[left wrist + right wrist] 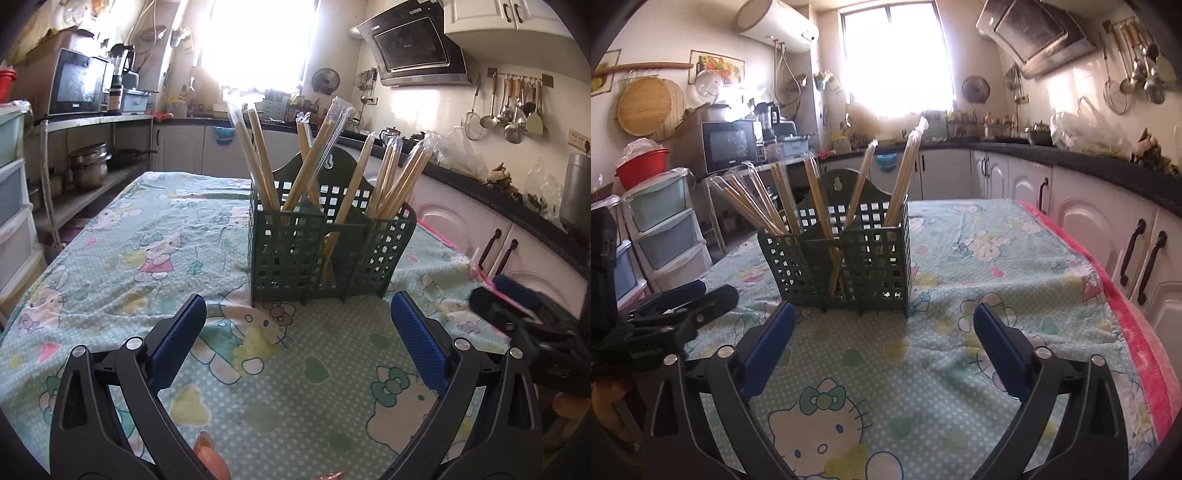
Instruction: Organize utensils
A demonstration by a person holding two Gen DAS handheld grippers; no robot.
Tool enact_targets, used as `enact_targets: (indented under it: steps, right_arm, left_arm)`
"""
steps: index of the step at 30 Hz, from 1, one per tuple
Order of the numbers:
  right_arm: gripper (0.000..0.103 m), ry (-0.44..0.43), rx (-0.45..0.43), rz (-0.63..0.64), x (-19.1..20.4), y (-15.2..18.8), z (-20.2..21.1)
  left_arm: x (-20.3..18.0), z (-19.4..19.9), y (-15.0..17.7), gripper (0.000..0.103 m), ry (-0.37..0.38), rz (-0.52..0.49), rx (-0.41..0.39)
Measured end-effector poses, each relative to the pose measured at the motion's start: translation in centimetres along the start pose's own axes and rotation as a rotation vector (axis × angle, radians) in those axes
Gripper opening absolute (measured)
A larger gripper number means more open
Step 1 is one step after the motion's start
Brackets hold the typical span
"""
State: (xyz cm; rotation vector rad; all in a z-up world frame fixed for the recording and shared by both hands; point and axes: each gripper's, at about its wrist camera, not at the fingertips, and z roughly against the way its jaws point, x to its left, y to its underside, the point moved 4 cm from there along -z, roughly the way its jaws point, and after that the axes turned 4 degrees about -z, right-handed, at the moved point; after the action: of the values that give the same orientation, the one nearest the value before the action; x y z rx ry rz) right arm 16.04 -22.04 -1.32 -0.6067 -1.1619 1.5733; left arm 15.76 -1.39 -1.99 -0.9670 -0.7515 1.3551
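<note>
A dark green lattice caddy (328, 243) is stood upright on the cartoon-print tablecloth (147, 258), toward the middle of the table. Wrapped wooden chopsticks (258, 155) are leaned in its compartments, fanned outward. The left gripper (298, 306) is held just before the caddy, its blue pads spread wide and empty. The right gripper (884, 317) is likewise held apart, nothing pinched, near the caddy's front.
</note>
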Motion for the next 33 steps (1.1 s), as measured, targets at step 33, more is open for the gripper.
enact_targets:
  steps: [33]
  right_arm:
    - [0.096,0.053,-0.077,0.016,0.0,1.3,1.3]
  left_arm:
    - [0.3,2.1,0.7,0.092,-0.03,-0.008,-0.097]
